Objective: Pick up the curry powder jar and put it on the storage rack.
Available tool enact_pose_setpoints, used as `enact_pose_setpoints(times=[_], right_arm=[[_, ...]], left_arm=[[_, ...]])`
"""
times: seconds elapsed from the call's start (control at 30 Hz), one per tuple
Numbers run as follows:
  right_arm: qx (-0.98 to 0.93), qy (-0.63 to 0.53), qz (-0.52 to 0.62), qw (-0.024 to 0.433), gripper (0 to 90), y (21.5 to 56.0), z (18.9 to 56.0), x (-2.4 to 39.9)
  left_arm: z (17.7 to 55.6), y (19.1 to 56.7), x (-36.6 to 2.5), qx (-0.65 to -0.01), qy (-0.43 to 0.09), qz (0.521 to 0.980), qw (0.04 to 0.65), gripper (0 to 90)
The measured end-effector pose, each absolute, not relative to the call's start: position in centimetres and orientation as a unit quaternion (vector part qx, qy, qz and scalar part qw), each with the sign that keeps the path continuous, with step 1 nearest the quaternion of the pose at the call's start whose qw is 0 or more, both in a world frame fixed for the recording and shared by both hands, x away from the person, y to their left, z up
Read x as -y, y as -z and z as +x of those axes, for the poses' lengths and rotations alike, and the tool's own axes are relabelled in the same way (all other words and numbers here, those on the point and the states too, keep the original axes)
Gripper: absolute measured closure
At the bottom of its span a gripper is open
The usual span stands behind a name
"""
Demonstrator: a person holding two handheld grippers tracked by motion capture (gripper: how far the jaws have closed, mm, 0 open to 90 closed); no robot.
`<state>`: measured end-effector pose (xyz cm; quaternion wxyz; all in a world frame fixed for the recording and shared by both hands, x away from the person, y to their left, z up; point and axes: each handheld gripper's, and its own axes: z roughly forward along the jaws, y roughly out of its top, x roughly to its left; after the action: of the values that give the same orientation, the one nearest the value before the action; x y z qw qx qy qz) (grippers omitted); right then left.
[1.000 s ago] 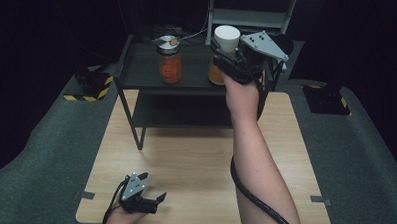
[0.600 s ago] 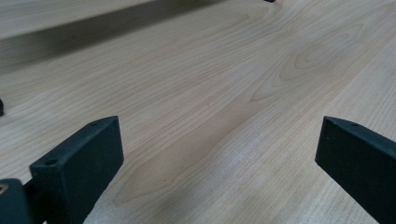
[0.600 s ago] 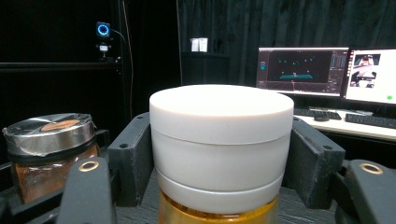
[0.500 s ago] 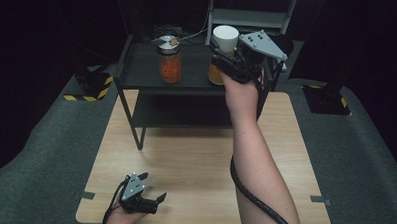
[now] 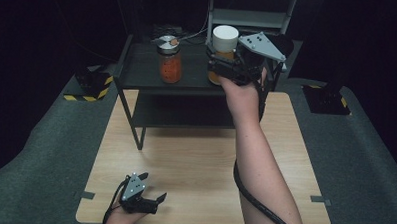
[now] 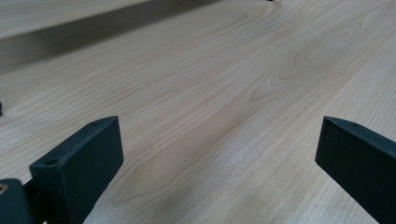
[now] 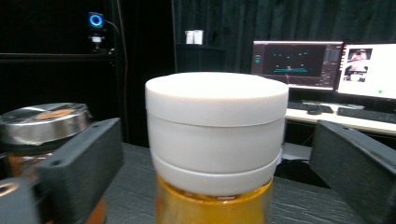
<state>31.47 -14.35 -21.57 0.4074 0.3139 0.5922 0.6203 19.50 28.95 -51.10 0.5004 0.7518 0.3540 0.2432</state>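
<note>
A jar with a white lid and amber contents (image 5: 225,40) stands on the black shelf (image 5: 143,72) at the back. My right gripper (image 5: 219,67) is held around it. In the right gripper view the jar (image 7: 215,135) stands upright between the two jaws with a gap on each side; the right gripper (image 7: 218,137) is open, its jaws having just been opening. My left gripper (image 5: 153,199) rests near the front left of the wooden table (image 5: 195,157), open, with bare wood between its jaws in the left gripper view (image 6: 217,135).
A second jar with a metal lid and red-orange contents (image 5: 170,61) stands on the shelf to the left of the white-lidded one, also close by in the right gripper view (image 7: 44,119). Dark grey mats surround the table. Monitors glow behind the shelf.
</note>
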Motion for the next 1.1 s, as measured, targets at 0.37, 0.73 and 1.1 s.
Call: enact_pose_setpoints(times=[0.37, 0.73, 1.1], right_arm=[[-0.597, -0.621, 0.311, 0.401, 0.0, 22.0, 30.1, 15.0], [-0.605, -0.621, 0.299, 0.398, 0.0, 23.1, 28.6, 15.9], [-0.61, -0.626, 0.282, 0.395, 0.0, 24.3, 27.2, 16.8]], left_arm=[[19.4, 51.1, -28.8, -0.352, -0.247, 0.754, 0.497, 1.2], [19.4, 51.1, -28.8, -0.352, -0.249, 0.753, 0.497, 1.2], [19.3, 51.1, -28.7, -0.353, -0.25, 0.753, 0.496, 1.2]])
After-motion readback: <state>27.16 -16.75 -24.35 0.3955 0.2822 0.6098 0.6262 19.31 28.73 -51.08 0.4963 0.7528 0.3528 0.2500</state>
